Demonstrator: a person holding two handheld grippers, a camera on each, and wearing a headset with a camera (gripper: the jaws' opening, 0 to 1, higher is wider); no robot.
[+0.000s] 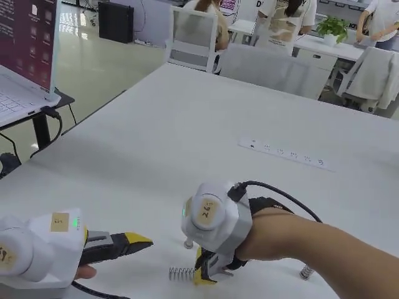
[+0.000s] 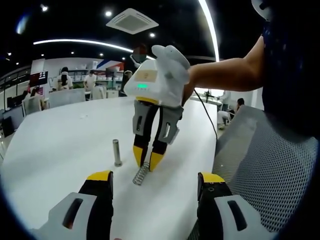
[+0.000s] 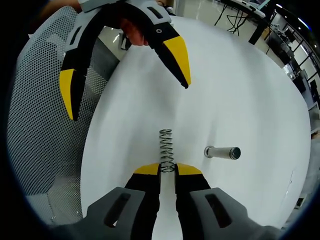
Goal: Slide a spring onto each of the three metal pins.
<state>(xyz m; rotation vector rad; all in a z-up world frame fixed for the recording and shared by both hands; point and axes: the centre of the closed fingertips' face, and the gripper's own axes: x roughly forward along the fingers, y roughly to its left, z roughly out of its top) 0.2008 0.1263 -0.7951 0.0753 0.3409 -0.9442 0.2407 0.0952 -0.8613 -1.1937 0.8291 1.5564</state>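
A short steel spring (image 1: 180,273) lies on the white table (image 1: 187,137) near its front edge. My right gripper (image 1: 201,277) points down at it, jaws shut on one end of the spring (image 3: 166,146). One metal pin (image 1: 189,244) stands upright just behind it, bare pin (image 3: 223,152) and pin (image 2: 117,152) alike. My left gripper (image 1: 134,242) hovers at the left, open and holding nothing. From the left gripper (image 2: 156,177) I see the right gripper (image 2: 149,159) pinching the spring (image 2: 140,174). The left gripper (image 3: 125,80) faces the right gripper (image 3: 168,169).
A second spring (image 1: 305,272) rests on the table by the person's right forearm. A white power strip (image 1: 283,154) lies farther back. An open laptop (image 1: 25,56) sits on a stand at the left. A mesh chair (image 2: 260,165) borders the table's near edge.
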